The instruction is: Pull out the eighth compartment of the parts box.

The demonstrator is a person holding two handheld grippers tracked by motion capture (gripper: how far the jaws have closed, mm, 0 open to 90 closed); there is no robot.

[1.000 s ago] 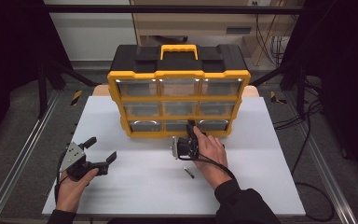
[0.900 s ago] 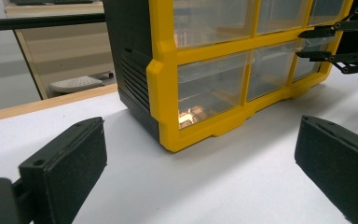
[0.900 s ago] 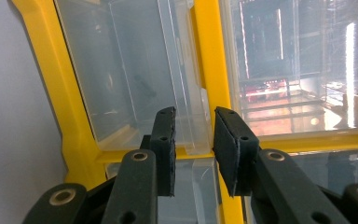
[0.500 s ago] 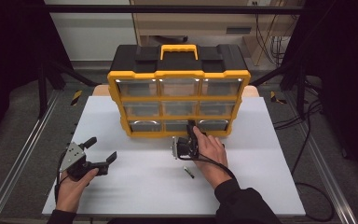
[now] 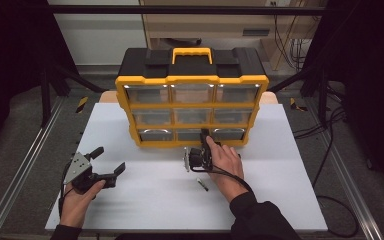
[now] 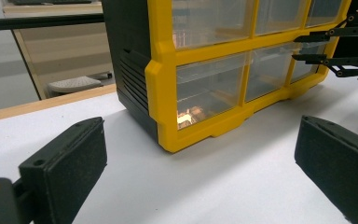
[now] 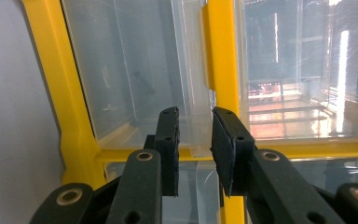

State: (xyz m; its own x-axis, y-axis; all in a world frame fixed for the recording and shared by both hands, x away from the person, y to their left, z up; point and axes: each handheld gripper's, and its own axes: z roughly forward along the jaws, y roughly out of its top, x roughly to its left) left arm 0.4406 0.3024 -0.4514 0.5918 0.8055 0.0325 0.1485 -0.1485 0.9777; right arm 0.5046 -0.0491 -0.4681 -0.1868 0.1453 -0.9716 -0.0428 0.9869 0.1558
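Yellow-framed drawer cabinet (image 5: 192,107) stands mid-table; bottom-middle clear drawer's pull tab is being pinched.
Left gripper (image 5: 109,165) rests spread at near left. Right gripper (image 7: 195,135), jaws just closing, brackets the clear drawer tab (image 7: 197,126), grip seemingly unfinished. Next: clamp, pull straight toward the near edge; the drawer's long axis runs near–far.

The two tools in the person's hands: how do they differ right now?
The left tool rests low on the white table, well short of the yellow organizer, its jaws spread wide and empty. The right tool is up at the organizer's bottom row, jaws nearly together around a clear drawer's handle tab; they have just been closing. Both have black padded jaws.
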